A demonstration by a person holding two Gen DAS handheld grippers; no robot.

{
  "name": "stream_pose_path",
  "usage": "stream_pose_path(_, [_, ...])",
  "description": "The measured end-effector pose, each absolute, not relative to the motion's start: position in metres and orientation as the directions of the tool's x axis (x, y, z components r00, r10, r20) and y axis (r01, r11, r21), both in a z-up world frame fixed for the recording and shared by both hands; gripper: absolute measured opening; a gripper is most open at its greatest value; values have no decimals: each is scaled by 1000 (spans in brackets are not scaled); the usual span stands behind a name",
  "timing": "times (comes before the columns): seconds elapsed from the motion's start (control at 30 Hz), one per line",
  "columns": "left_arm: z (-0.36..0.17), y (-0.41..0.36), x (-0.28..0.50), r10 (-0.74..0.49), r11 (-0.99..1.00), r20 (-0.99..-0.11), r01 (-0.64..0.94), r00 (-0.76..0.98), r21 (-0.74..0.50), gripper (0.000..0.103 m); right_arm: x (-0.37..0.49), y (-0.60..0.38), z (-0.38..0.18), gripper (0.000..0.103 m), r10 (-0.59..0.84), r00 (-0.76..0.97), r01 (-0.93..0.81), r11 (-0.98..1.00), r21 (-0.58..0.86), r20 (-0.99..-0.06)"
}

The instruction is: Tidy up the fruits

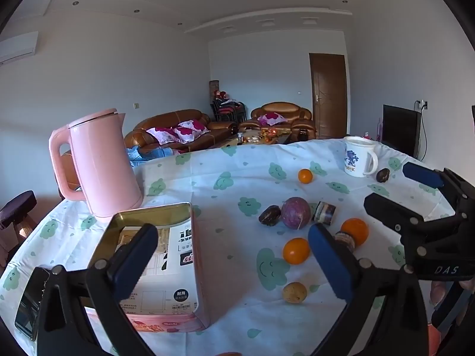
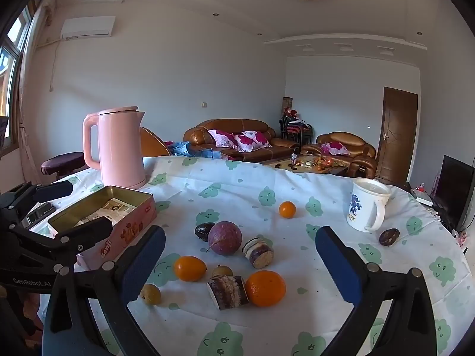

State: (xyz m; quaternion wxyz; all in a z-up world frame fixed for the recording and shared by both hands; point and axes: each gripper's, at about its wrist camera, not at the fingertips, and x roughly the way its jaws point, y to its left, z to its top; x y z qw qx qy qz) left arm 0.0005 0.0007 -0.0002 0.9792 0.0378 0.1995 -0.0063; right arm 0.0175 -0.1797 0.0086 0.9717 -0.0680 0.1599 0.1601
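Left tool (image 1: 234,255) held level and low at near left, jaws spread wide, nothing between them; right tool (image 2: 240,258) alongside at near right, jaws likewise wide apart and unloaded; both point toward far side.

We see soft daylight entering from the window (image 2: 10,59) at left. Fisheye bending curves the bench (image 2: 326,311); corners go black, detail stays fairly sharp.

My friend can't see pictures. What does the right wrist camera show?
The open right gripper hovers over a round table with a cloud-print cloth, where oranges, a purple passion fruit and small cake rolls lie scattered. An open pink tin and pink kettle stand left, a white mug right, and a living room lies behind.
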Motion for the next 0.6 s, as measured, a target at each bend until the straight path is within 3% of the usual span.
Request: stream_pose_path(0.6, [-6, -1, 1, 3, 996, -400, 31, 917, 78, 103, 13, -180, 8, 102, 315, 895, -342, 939, -32, -315])
